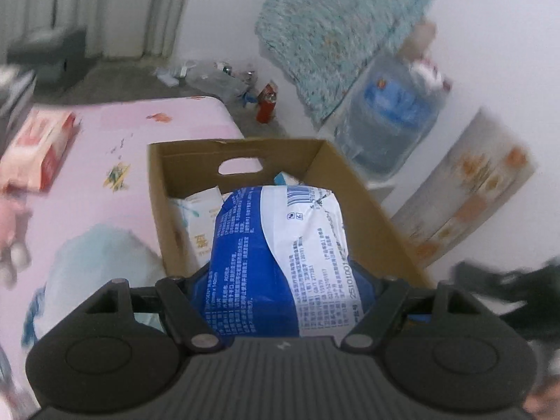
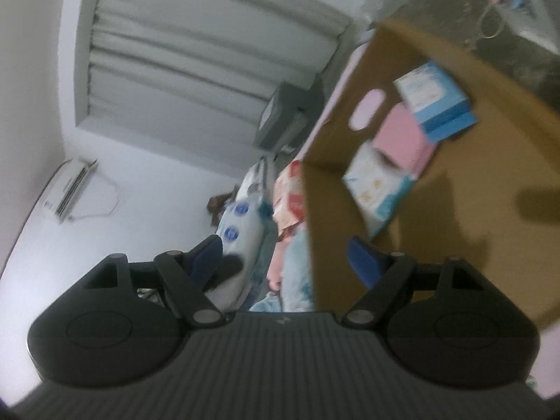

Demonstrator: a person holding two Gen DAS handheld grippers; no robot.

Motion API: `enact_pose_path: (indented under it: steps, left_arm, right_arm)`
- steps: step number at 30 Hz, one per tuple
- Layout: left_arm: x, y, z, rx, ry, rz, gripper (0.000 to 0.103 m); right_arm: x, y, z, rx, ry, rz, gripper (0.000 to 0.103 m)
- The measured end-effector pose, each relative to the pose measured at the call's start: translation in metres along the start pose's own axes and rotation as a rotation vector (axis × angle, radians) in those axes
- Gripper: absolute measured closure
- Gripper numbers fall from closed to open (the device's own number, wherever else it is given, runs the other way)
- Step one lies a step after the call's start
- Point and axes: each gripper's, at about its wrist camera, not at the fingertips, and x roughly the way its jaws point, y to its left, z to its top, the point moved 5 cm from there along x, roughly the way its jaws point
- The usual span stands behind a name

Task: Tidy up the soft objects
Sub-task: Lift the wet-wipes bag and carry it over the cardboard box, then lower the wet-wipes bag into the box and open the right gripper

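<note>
My left gripper (image 1: 280, 280) is shut on a blue-and-white soft pack (image 1: 273, 238), which hangs over the open cardboard box (image 1: 196, 161). A white pack (image 1: 199, 217) lies inside the box beneath it. In the right wrist view, which is rolled sideways, the same box (image 2: 455, 210) holds a blue-and-white pack (image 2: 437, 105), a pink pack (image 2: 402, 140) and a white pack (image 2: 374, 182). My right gripper (image 2: 285, 259) is open beside the box's near corner, with nothing between its fingers.
On the pink sheet (image 1: 105, 126) lie a red-and-white pack (image 1: 38, 147) and a pale blue fluffy cloth (image 1: 101, 259). Beyond the box are a red can (image 1: 266, 103), a water jug (image 1: 392, 115) and a teal blanket (image 1: 332, 35). A white bag with blue dots (image 2: 241, 224) sits left of the box.
</note>
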Motion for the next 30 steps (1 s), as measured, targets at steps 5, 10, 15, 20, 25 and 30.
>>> enact_pose_path:
  steps: [5, 10, 15, 20, 25, 30]
  left_arm:
    - [0.049, -0.014, -0.027, 0.083, 0.119, 0.115, 0.025]
    - [0.017, -0.009, -0.039, 0.098, 0.074, 0.024, 0.018]
    - [-0.029, 0.010, -0.039, 0.122, -0.007, 0.038, 0.016]
    - [-0.076, 0.050, -0.046, 0.059, -0.085, 0.053, 0.012]
    - [-0.112, 0.100, -0.072, -0.024, -0.128, 0.151, 0.012]
    - [-0.139, 0.146, -0.111, -0.181, -0.148, 0.180, 0.012]
  right_arm:
    - [-0.001, -0.017, 0.008, -0.001, 0.004, -0.080, 0.022]
    - [0.022, -0.030, 0.021, -0.060, 0.062, -0.218, 0.022]
    - [0.064, -0.046, 0.031, -0.086, 0.186, -0.329, 0.023]
    - [0.114, -0.060, 0.022, -0.108, 0.368, -0.421, 0.028]
    - [0.154, -0.076, -0.002, -0.121, 0.529, -0.518, 0.044]
    - [0.177, -0.081, -0.013, -0.078, 0.512, -0.475, 0.062]
